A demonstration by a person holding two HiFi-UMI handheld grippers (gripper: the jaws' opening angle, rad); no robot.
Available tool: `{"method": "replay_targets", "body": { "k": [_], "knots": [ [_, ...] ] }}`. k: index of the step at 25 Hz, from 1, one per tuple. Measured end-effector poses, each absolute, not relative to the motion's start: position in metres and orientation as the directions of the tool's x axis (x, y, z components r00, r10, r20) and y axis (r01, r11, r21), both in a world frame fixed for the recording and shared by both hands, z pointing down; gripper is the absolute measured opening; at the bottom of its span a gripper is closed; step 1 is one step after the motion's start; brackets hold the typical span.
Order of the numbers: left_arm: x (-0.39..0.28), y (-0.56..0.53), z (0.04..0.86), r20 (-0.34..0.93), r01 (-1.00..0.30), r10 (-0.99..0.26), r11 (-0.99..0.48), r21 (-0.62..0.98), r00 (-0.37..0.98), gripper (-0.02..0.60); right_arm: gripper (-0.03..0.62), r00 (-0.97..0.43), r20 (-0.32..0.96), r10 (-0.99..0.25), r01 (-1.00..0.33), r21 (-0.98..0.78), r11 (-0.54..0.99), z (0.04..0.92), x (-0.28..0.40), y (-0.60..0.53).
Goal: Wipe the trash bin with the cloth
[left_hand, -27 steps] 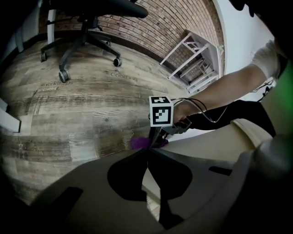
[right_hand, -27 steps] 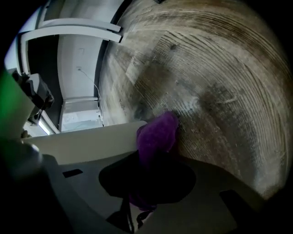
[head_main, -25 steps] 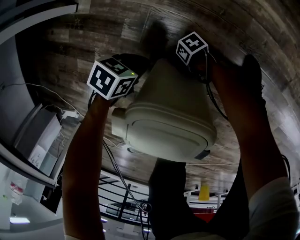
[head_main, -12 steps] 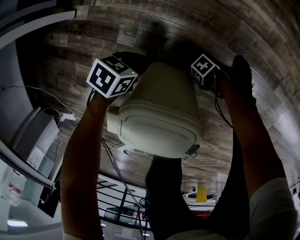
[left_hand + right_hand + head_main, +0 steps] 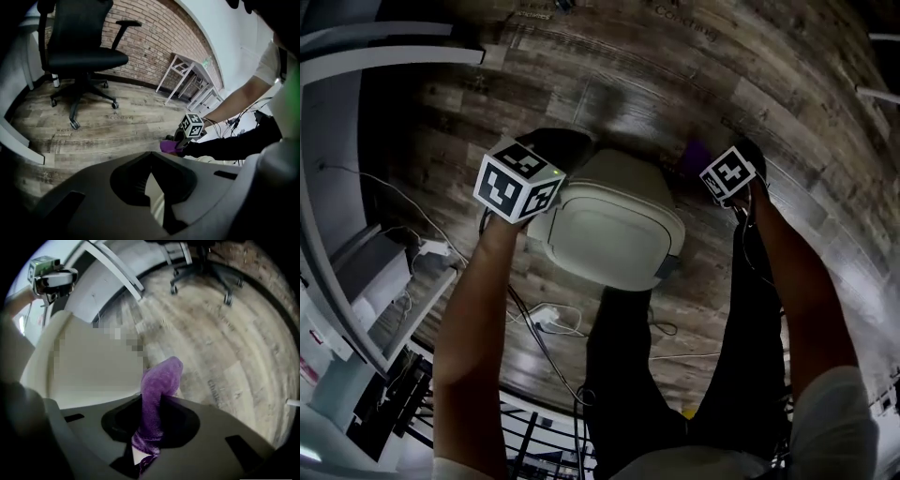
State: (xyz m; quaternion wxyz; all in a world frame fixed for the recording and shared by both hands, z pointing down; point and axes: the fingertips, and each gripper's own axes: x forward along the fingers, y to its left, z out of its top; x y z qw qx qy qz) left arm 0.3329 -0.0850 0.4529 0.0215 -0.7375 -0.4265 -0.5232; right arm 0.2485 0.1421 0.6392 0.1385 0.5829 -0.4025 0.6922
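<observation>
Cloth (image 5: 161, 376) sits clenched in right tool (image 5: 150, 404), beside trash bin (image 5: 614, 220) gripped by left tool (image 5: 152, 176).

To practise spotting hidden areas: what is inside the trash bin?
Its contents cannot be seen: the trash bin has its lid down. Only the cream outside shows, the right gripper holding a purple cloth beside it.

the trash bin (image 5: 614, 234) looks smooth matt plastic, the cloth (image 5: 157, 390) fuzzy fabric, the floor (image 5: 787, 112) grainy wood planks
</observation>
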Motion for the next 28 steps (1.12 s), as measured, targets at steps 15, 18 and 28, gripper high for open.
{"method": "replay_targets", "body": {
  "k": [15, 18, 28],
  "knots": [
    [0.193, -0.019, 0.324, 0.709, 0.264, 0.372, -0.928, 0.264, 0.599, 0.003, 0.097, -0.008, 0.826, -0.564, -0.923, -0.223, -0.313, 0.486, 0.259, 0.121],
    [0.163, 0.0, 0.323, 0.727, 0.212, 0.34, -0.941, 0.265, 0.597, 0.003, 0.097, 0.001, 0.809, -0.587, -0.951, -0.181, -0.25, 0.468, 0.242, 0.122],
    [0.092, 0.031, 0.334, 0.712, 0.13, 0.312, -0.945, 0.299, 0.629, 0.003, 0.097, 0.079, 0.834, -0.546, -0.978, -0.041, -0.204, 0.473, 0.181, 0.146]
  ]
}}
